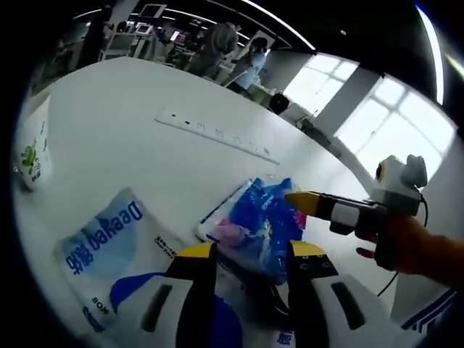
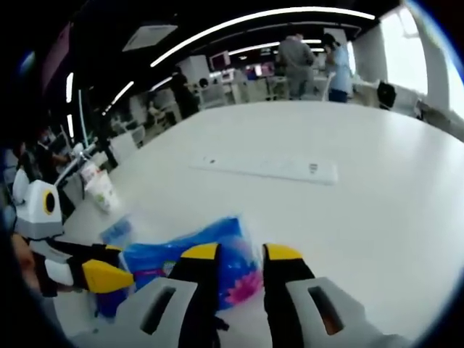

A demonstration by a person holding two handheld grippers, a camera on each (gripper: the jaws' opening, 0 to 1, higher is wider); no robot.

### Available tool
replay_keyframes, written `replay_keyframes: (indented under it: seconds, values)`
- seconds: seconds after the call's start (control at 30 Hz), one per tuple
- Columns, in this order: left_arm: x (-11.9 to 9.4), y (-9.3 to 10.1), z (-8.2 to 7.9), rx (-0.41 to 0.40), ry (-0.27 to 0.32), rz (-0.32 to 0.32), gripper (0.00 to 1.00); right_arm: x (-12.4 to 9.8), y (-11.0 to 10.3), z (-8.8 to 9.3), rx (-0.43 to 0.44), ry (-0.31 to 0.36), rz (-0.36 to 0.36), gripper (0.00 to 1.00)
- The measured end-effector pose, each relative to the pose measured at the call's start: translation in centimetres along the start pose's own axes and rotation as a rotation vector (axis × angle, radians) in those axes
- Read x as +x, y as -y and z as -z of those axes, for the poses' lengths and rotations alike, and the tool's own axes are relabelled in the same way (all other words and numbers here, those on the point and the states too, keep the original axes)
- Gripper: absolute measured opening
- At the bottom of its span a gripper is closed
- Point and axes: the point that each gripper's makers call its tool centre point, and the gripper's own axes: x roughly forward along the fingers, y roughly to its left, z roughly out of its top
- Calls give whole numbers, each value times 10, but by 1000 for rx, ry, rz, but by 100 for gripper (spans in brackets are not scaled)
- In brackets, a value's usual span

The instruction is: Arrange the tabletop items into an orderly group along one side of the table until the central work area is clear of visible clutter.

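Two yellow-tipped tools over plastic packs on a white desk.

Low in the left gripper view, the left tool, tips apart and holding nothing, hovers over a blue patterned pack; the right tool, likewise apart, frames it too. At lower left lies a white pack reading "Deeyeo". Tidying looks barely begun; a power strip sits mid-desk.

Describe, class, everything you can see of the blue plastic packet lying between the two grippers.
The blue plastic packet is a soft, glossy, crinkled pack printed with pink and white patches. It lies flat on the white table, beside a white pack with blue lettering. The left gripper has its jaws apart at the packet's near edge; the right gripper is also close above it.
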Motion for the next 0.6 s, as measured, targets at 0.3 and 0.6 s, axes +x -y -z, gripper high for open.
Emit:
replay_keyframes:
  seconds: [0.3,0.6]
  values:
    - [1,0,2,-31,-10,3,34,-5,0,2,9,-16,-6,6]
    - [2,-1,1,-35,-9,-1,31,-16,1,9,31,-21,-7,1]
